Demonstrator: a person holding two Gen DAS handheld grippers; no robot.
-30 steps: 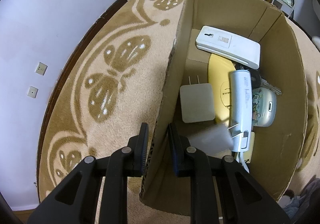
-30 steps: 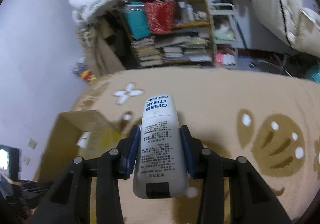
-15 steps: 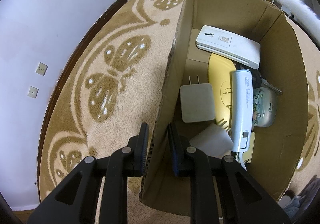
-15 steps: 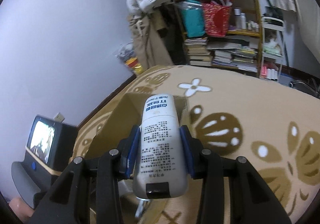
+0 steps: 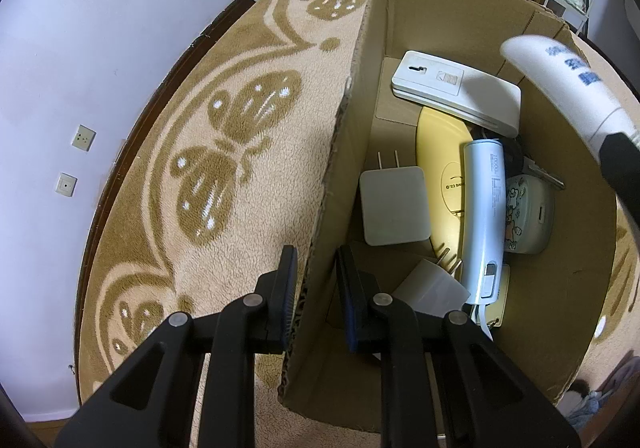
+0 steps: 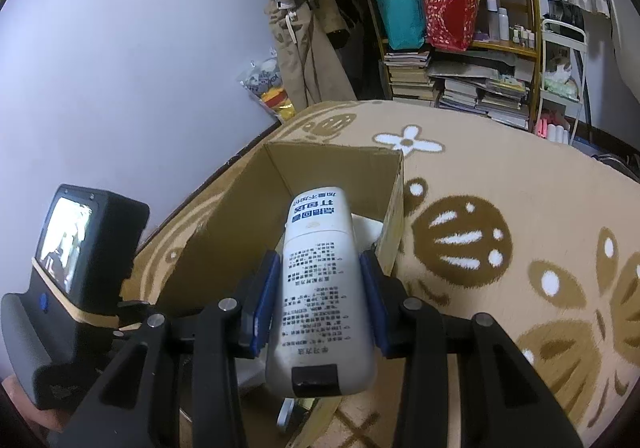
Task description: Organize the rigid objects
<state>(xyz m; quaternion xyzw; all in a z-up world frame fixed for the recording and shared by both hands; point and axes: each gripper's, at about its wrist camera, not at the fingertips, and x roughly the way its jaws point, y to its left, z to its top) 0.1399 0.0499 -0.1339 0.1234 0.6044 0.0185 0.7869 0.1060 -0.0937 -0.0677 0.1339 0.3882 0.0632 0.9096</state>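
While the right tool (image 6: 320, 296) is clamped on a white bottle (image 6: 320, 288) with printed text, pads squeezing both flanks, black cap end toward the camera, the bottle's far end hangs over the open cardboard box (image 6: 240, 208); left view shows the same bottle (image 5: 560, 88) entering above the box's far right corner, not touching contents. Left tool (image 5: 314, 288) is narrow, pinched on the near box wall (image 5: 344, 152), one finger outside over the rug, one inside, so it's steadying the box. Inside, on the box floor: white flat device (image 5: 456, 92) at the far end, yellow disc (image 5: 440, 152) partly under it, white plug charger (image 5: 394, 206) by the left wall, a second smaller plug adapter (image 5: 432, 284) nearer the tool, white power bank (image 5: 486, 216) lying lengthwise on the disc, cartoon-print case (image 5: 528, 214) just right of it, keys (image 5: 544, 174) poking out behind. Box sits on a beige patterned rug (image 5: 240, 168). Step in hand, my read: placing the bottle in the box. Next move likely needs lowering into the open right side, past the case, then release; free floor there looks limited, so it may land on the case or power bank. Keep the wall pinch until the bottle settles.
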